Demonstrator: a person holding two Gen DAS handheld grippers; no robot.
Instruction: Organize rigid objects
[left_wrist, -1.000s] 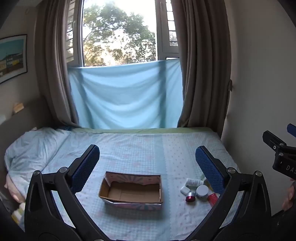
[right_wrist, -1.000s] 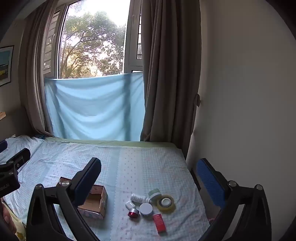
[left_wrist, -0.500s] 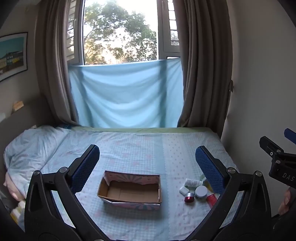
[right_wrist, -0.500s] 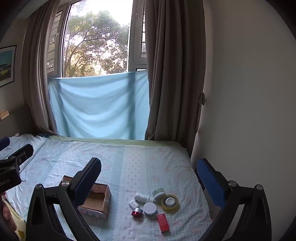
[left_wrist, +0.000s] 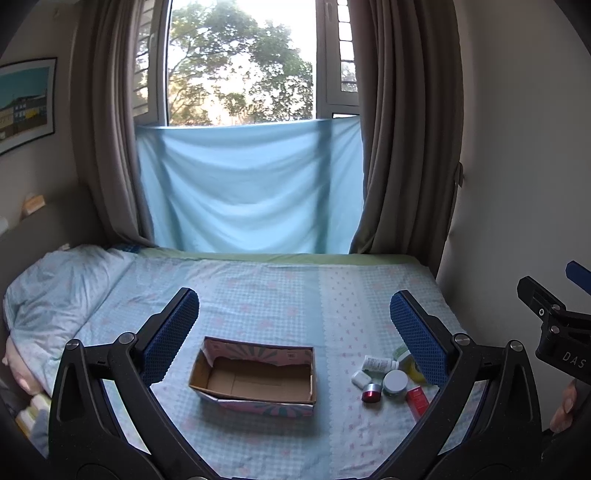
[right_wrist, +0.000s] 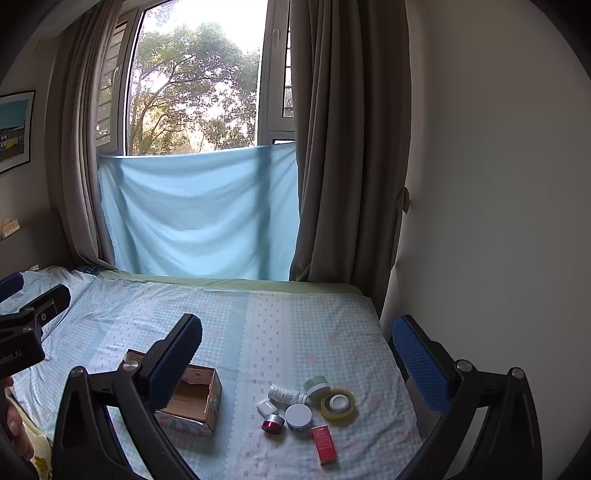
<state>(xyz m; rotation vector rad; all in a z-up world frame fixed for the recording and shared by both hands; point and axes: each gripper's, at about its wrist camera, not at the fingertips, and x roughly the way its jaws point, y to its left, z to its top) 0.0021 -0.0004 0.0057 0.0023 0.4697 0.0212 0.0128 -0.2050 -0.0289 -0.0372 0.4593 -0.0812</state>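
An open, empty cardboard box with a pink patterned outside sits on the bed; it also shows in the right wrist view. To its right lies a cluster: a white bottle on its side, a green-lidded jar, a tape roll, a white-lidded jar, a red-lidded jar, a small white case and a red box. My left gripper is open and empty above the box. My right gripper is open and empty above the cluster.
The bed has a light blue patterned sheet, with a pillow at the left. A wall runs close along the bed's right edge. Curtains and a window with a blue cloth stand at the far side.
Both grippers have drifted slightly; the view has shifted a little, so the box and cluster sit marginally lower. Nothing was grasped or moved.
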